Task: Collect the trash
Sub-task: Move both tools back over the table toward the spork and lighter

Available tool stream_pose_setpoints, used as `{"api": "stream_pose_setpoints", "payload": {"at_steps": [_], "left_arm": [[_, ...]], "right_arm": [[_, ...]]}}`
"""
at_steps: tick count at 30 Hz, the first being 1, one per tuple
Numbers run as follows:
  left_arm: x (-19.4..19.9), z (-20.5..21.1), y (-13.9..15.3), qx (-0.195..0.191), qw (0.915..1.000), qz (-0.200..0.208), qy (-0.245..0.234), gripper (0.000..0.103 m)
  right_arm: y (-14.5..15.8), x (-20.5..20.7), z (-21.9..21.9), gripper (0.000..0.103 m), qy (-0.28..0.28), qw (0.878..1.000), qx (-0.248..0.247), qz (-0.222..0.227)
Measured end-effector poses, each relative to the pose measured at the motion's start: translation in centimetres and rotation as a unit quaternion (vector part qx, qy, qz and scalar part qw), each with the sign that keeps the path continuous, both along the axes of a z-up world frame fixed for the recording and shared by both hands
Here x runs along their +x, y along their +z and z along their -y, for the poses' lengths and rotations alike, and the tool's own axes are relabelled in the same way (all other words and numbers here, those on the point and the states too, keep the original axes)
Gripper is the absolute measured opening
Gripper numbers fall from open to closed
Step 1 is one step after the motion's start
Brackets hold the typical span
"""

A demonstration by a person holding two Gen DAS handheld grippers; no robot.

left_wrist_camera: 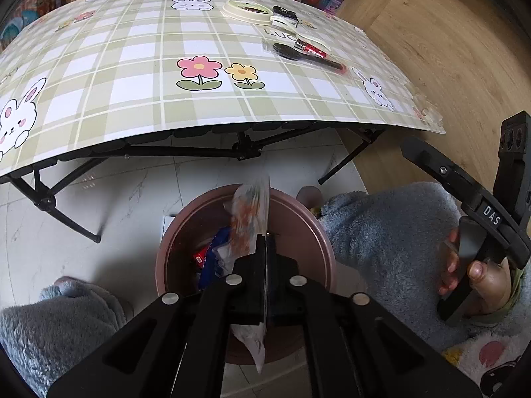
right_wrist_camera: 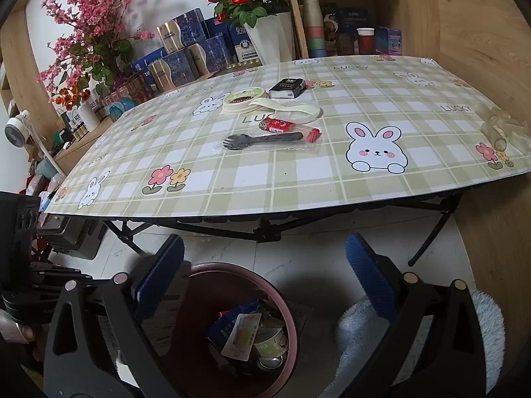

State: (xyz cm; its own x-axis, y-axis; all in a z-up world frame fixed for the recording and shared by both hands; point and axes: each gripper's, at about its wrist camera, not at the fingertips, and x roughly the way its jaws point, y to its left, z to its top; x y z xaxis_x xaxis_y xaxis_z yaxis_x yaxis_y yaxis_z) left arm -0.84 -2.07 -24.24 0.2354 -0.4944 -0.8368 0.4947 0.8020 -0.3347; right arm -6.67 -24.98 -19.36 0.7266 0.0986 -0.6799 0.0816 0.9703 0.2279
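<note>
Left gripper [left_wrist_camera: 265, 242]: pitched steeply down over the brown bin [left_wrist_camera: 318, 232], which stands on the pale floor just off the tabletop's near edge. Jaws nearly together, pads clamping a crumpled plastic wrapper [left_wrist_camera: 250, 212] whose top sticks up above the fingertips and whose tail hangs below the jaws.

Right gripper [right_wrist_camera: 265, 265]: angled down toward the bin, jaws wide, blue pads [right_wrist_camera: 368, 278] apart with nothing between them. The person's hand [left_wrist_camera: 471, 275] grips its black handle, fleece sleeve behind.

Bin contents: blue and red packets [left_wrist_camera: 212, 258], a card [right_wrist_camera: 240, 336], a small green cup [right_wrist_camera: 272, 343].

Tabletop [right_wrist_camera: 232, 195], plaid with rabbits and flowers; all items toward its far right part:
- 1 cream lid [right_wrist_camera: 242, 99]
- 1 black box [right_wrist_camera: 287, 88]
- 1 pale strip [right_wrist_camera: 295, 111]
- 1 red wrapper [right_wrist_camera: 282, 125]
- 1 black spork [right_wrist_camera: 262, 139] in clear film
</note>
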Motion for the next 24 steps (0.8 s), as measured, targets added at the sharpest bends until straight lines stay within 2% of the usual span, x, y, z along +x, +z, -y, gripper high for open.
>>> {"api": "stream_pose_setpoints", "payload": {"at_steps": [1, 3, 8, 12, 14, 18, 24], "left_arm": [[0.0, 0.0, 0.1, 0.001, 1.0, 0.003, 0.001, 0.013], [0.0, -0.1, 0.5, 0.0, 0.9999, 0.016, 0.006, 0.045], [0.2, -1.3, 2.7, -0.004, 0.997, 0.068, 0.038, 0.071], [0.8, -3.0, 4.9, 0.0, 0.988, 0.123, 0.093, 0.092], [1.6, -3.7, 5.8, 0.006, 0.9836, 0.141, 0.112, 0.095], [3.5, -3.7, 6.7, 0.025, 0.9798, 0.158, 0.12, 0.096], [5.4, -1.0, 8.5, 0.018, 0.9778, 0.187, 0.093, 0.096]], "right_arm": [[0.0, 0.0, 0.0, 0.096, 0.0, 1.0, -0.001, -0.001], [-0.1, 0.0, -0.2, 0.096, 0.001, 1.0, -0.004, -0.004], [-0.6, 0.5, -0.7, 0.096, 0.004, 1.0, -0.013, -0.018], [-0.8, 1.1, -1.3, 0.096, 0.008, 0.999, -0.02, -0.025], [-0.5, 1.3, -1.4, 0.096, 0.008, 1.0, -0.017, -0.019], [0.3, 1.8, -0.9, 0.097, 0.003, 1.0, -0.017, -0.006], [1.6, 2.7, 1.2, 0.097, -0.008, 1.0, -0.023, 0.007]]}}
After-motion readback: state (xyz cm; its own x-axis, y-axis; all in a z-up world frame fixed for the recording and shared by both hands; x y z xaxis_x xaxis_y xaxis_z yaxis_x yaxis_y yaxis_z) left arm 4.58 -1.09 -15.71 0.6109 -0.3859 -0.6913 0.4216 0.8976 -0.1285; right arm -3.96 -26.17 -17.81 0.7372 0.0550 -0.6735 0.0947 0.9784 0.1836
